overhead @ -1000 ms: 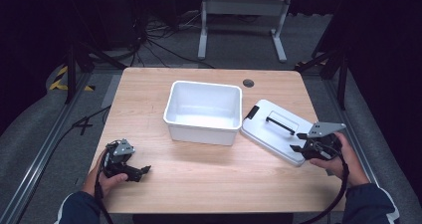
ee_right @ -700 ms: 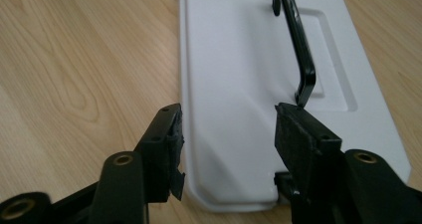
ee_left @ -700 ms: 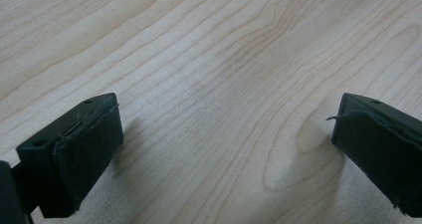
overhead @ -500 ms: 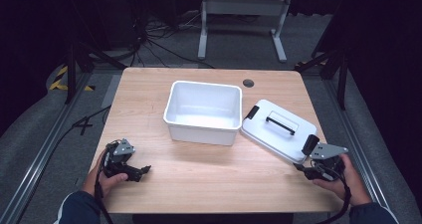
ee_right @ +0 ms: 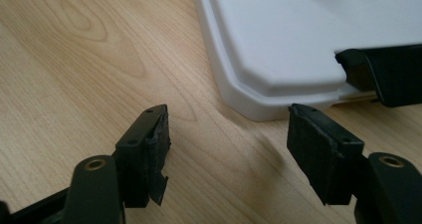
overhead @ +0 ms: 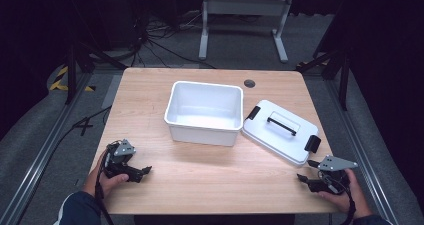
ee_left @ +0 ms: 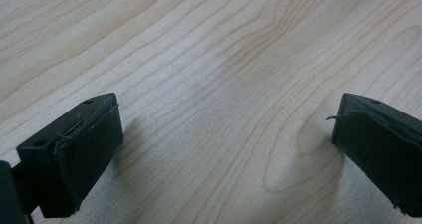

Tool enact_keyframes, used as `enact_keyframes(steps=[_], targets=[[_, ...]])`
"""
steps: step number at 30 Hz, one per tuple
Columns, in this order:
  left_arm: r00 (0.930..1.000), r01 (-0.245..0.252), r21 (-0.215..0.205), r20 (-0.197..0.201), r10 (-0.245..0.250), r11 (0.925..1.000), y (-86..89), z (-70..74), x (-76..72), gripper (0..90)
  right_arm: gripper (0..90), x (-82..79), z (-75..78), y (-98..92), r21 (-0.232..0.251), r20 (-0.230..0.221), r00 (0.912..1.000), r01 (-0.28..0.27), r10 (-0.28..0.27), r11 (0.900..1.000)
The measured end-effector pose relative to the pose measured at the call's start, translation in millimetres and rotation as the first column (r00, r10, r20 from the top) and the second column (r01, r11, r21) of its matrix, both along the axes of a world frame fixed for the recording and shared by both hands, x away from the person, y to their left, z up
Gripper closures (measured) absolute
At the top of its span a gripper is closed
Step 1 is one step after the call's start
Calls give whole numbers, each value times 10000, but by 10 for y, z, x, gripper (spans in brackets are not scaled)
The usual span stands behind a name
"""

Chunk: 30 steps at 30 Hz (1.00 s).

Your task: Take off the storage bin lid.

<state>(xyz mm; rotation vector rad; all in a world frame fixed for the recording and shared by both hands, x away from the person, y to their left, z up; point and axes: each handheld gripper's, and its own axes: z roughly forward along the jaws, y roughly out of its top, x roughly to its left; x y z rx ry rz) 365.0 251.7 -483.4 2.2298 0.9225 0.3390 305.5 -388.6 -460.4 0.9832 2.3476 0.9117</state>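
Note:
A white empty bin [overhead: 205, 112] stands mid-table. Its white lid [overhead: 281, 130] with a black handle and black side clips lies flat to the bin's right. My left gripper [overhead: 142, 171] rests low at the table's front left, held by a hand, jaws wide apart over bare wood [ee_left: 224, 124]. Near the front right corner my right gripper [overhead: 302, 178] is also open, pointing left. In the right gripper view its empty jaws [ee_right: 226, 144] sit just short of the lid's near corner [ee_right: 278, 55] and a black clip [ee_right: 383, 77].
The wooden table [overhead: 150, 100] has a dark grommet hole [overhead: 249, 83] at its back edge. Beyond the table stand a grey metal frame [overhead: 245, 15] and floor cables. Bare wood stretches between the two grippers along the front.
My right gripper has drawn back from the lid's right end toward the table's front right corner and come down to the table. The left gripper has stayed put.

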Motion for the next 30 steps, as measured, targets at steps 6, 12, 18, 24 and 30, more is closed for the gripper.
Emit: enact_keyframes(steps=[6, 12, 18, 24, 30], targets=[[10000, -5, 8, -22, 5, 10000, -1, 1, 1, 1, 259, 8, -69, -71, 892, -147, 9980, 625, -614, 9941], [10000, -20, 6, -23, 20, 10000, -2, 1, -1, 1, 256, 28, -75, -81, 1048, -340, 9972, 702, -670, 9920], [10000, -27, 34, 55, 27, 10000, -2, 0, -2, 2, 255, 31, -75, -82, 1044, -345, 9973, 686, -653, 9922], [9999, -85, 76, 62, 84, 9999, -1, 4, -7, 3, 241, 37, -75, -78, 1026, -356, 9970, 722, -689, 9921], [10000, -83, 55, 24, 83, 10000, -1, 3, -8, 2, 237, 38, -76, -77, 1039, -362, 9968, 742, -708, 9918]])
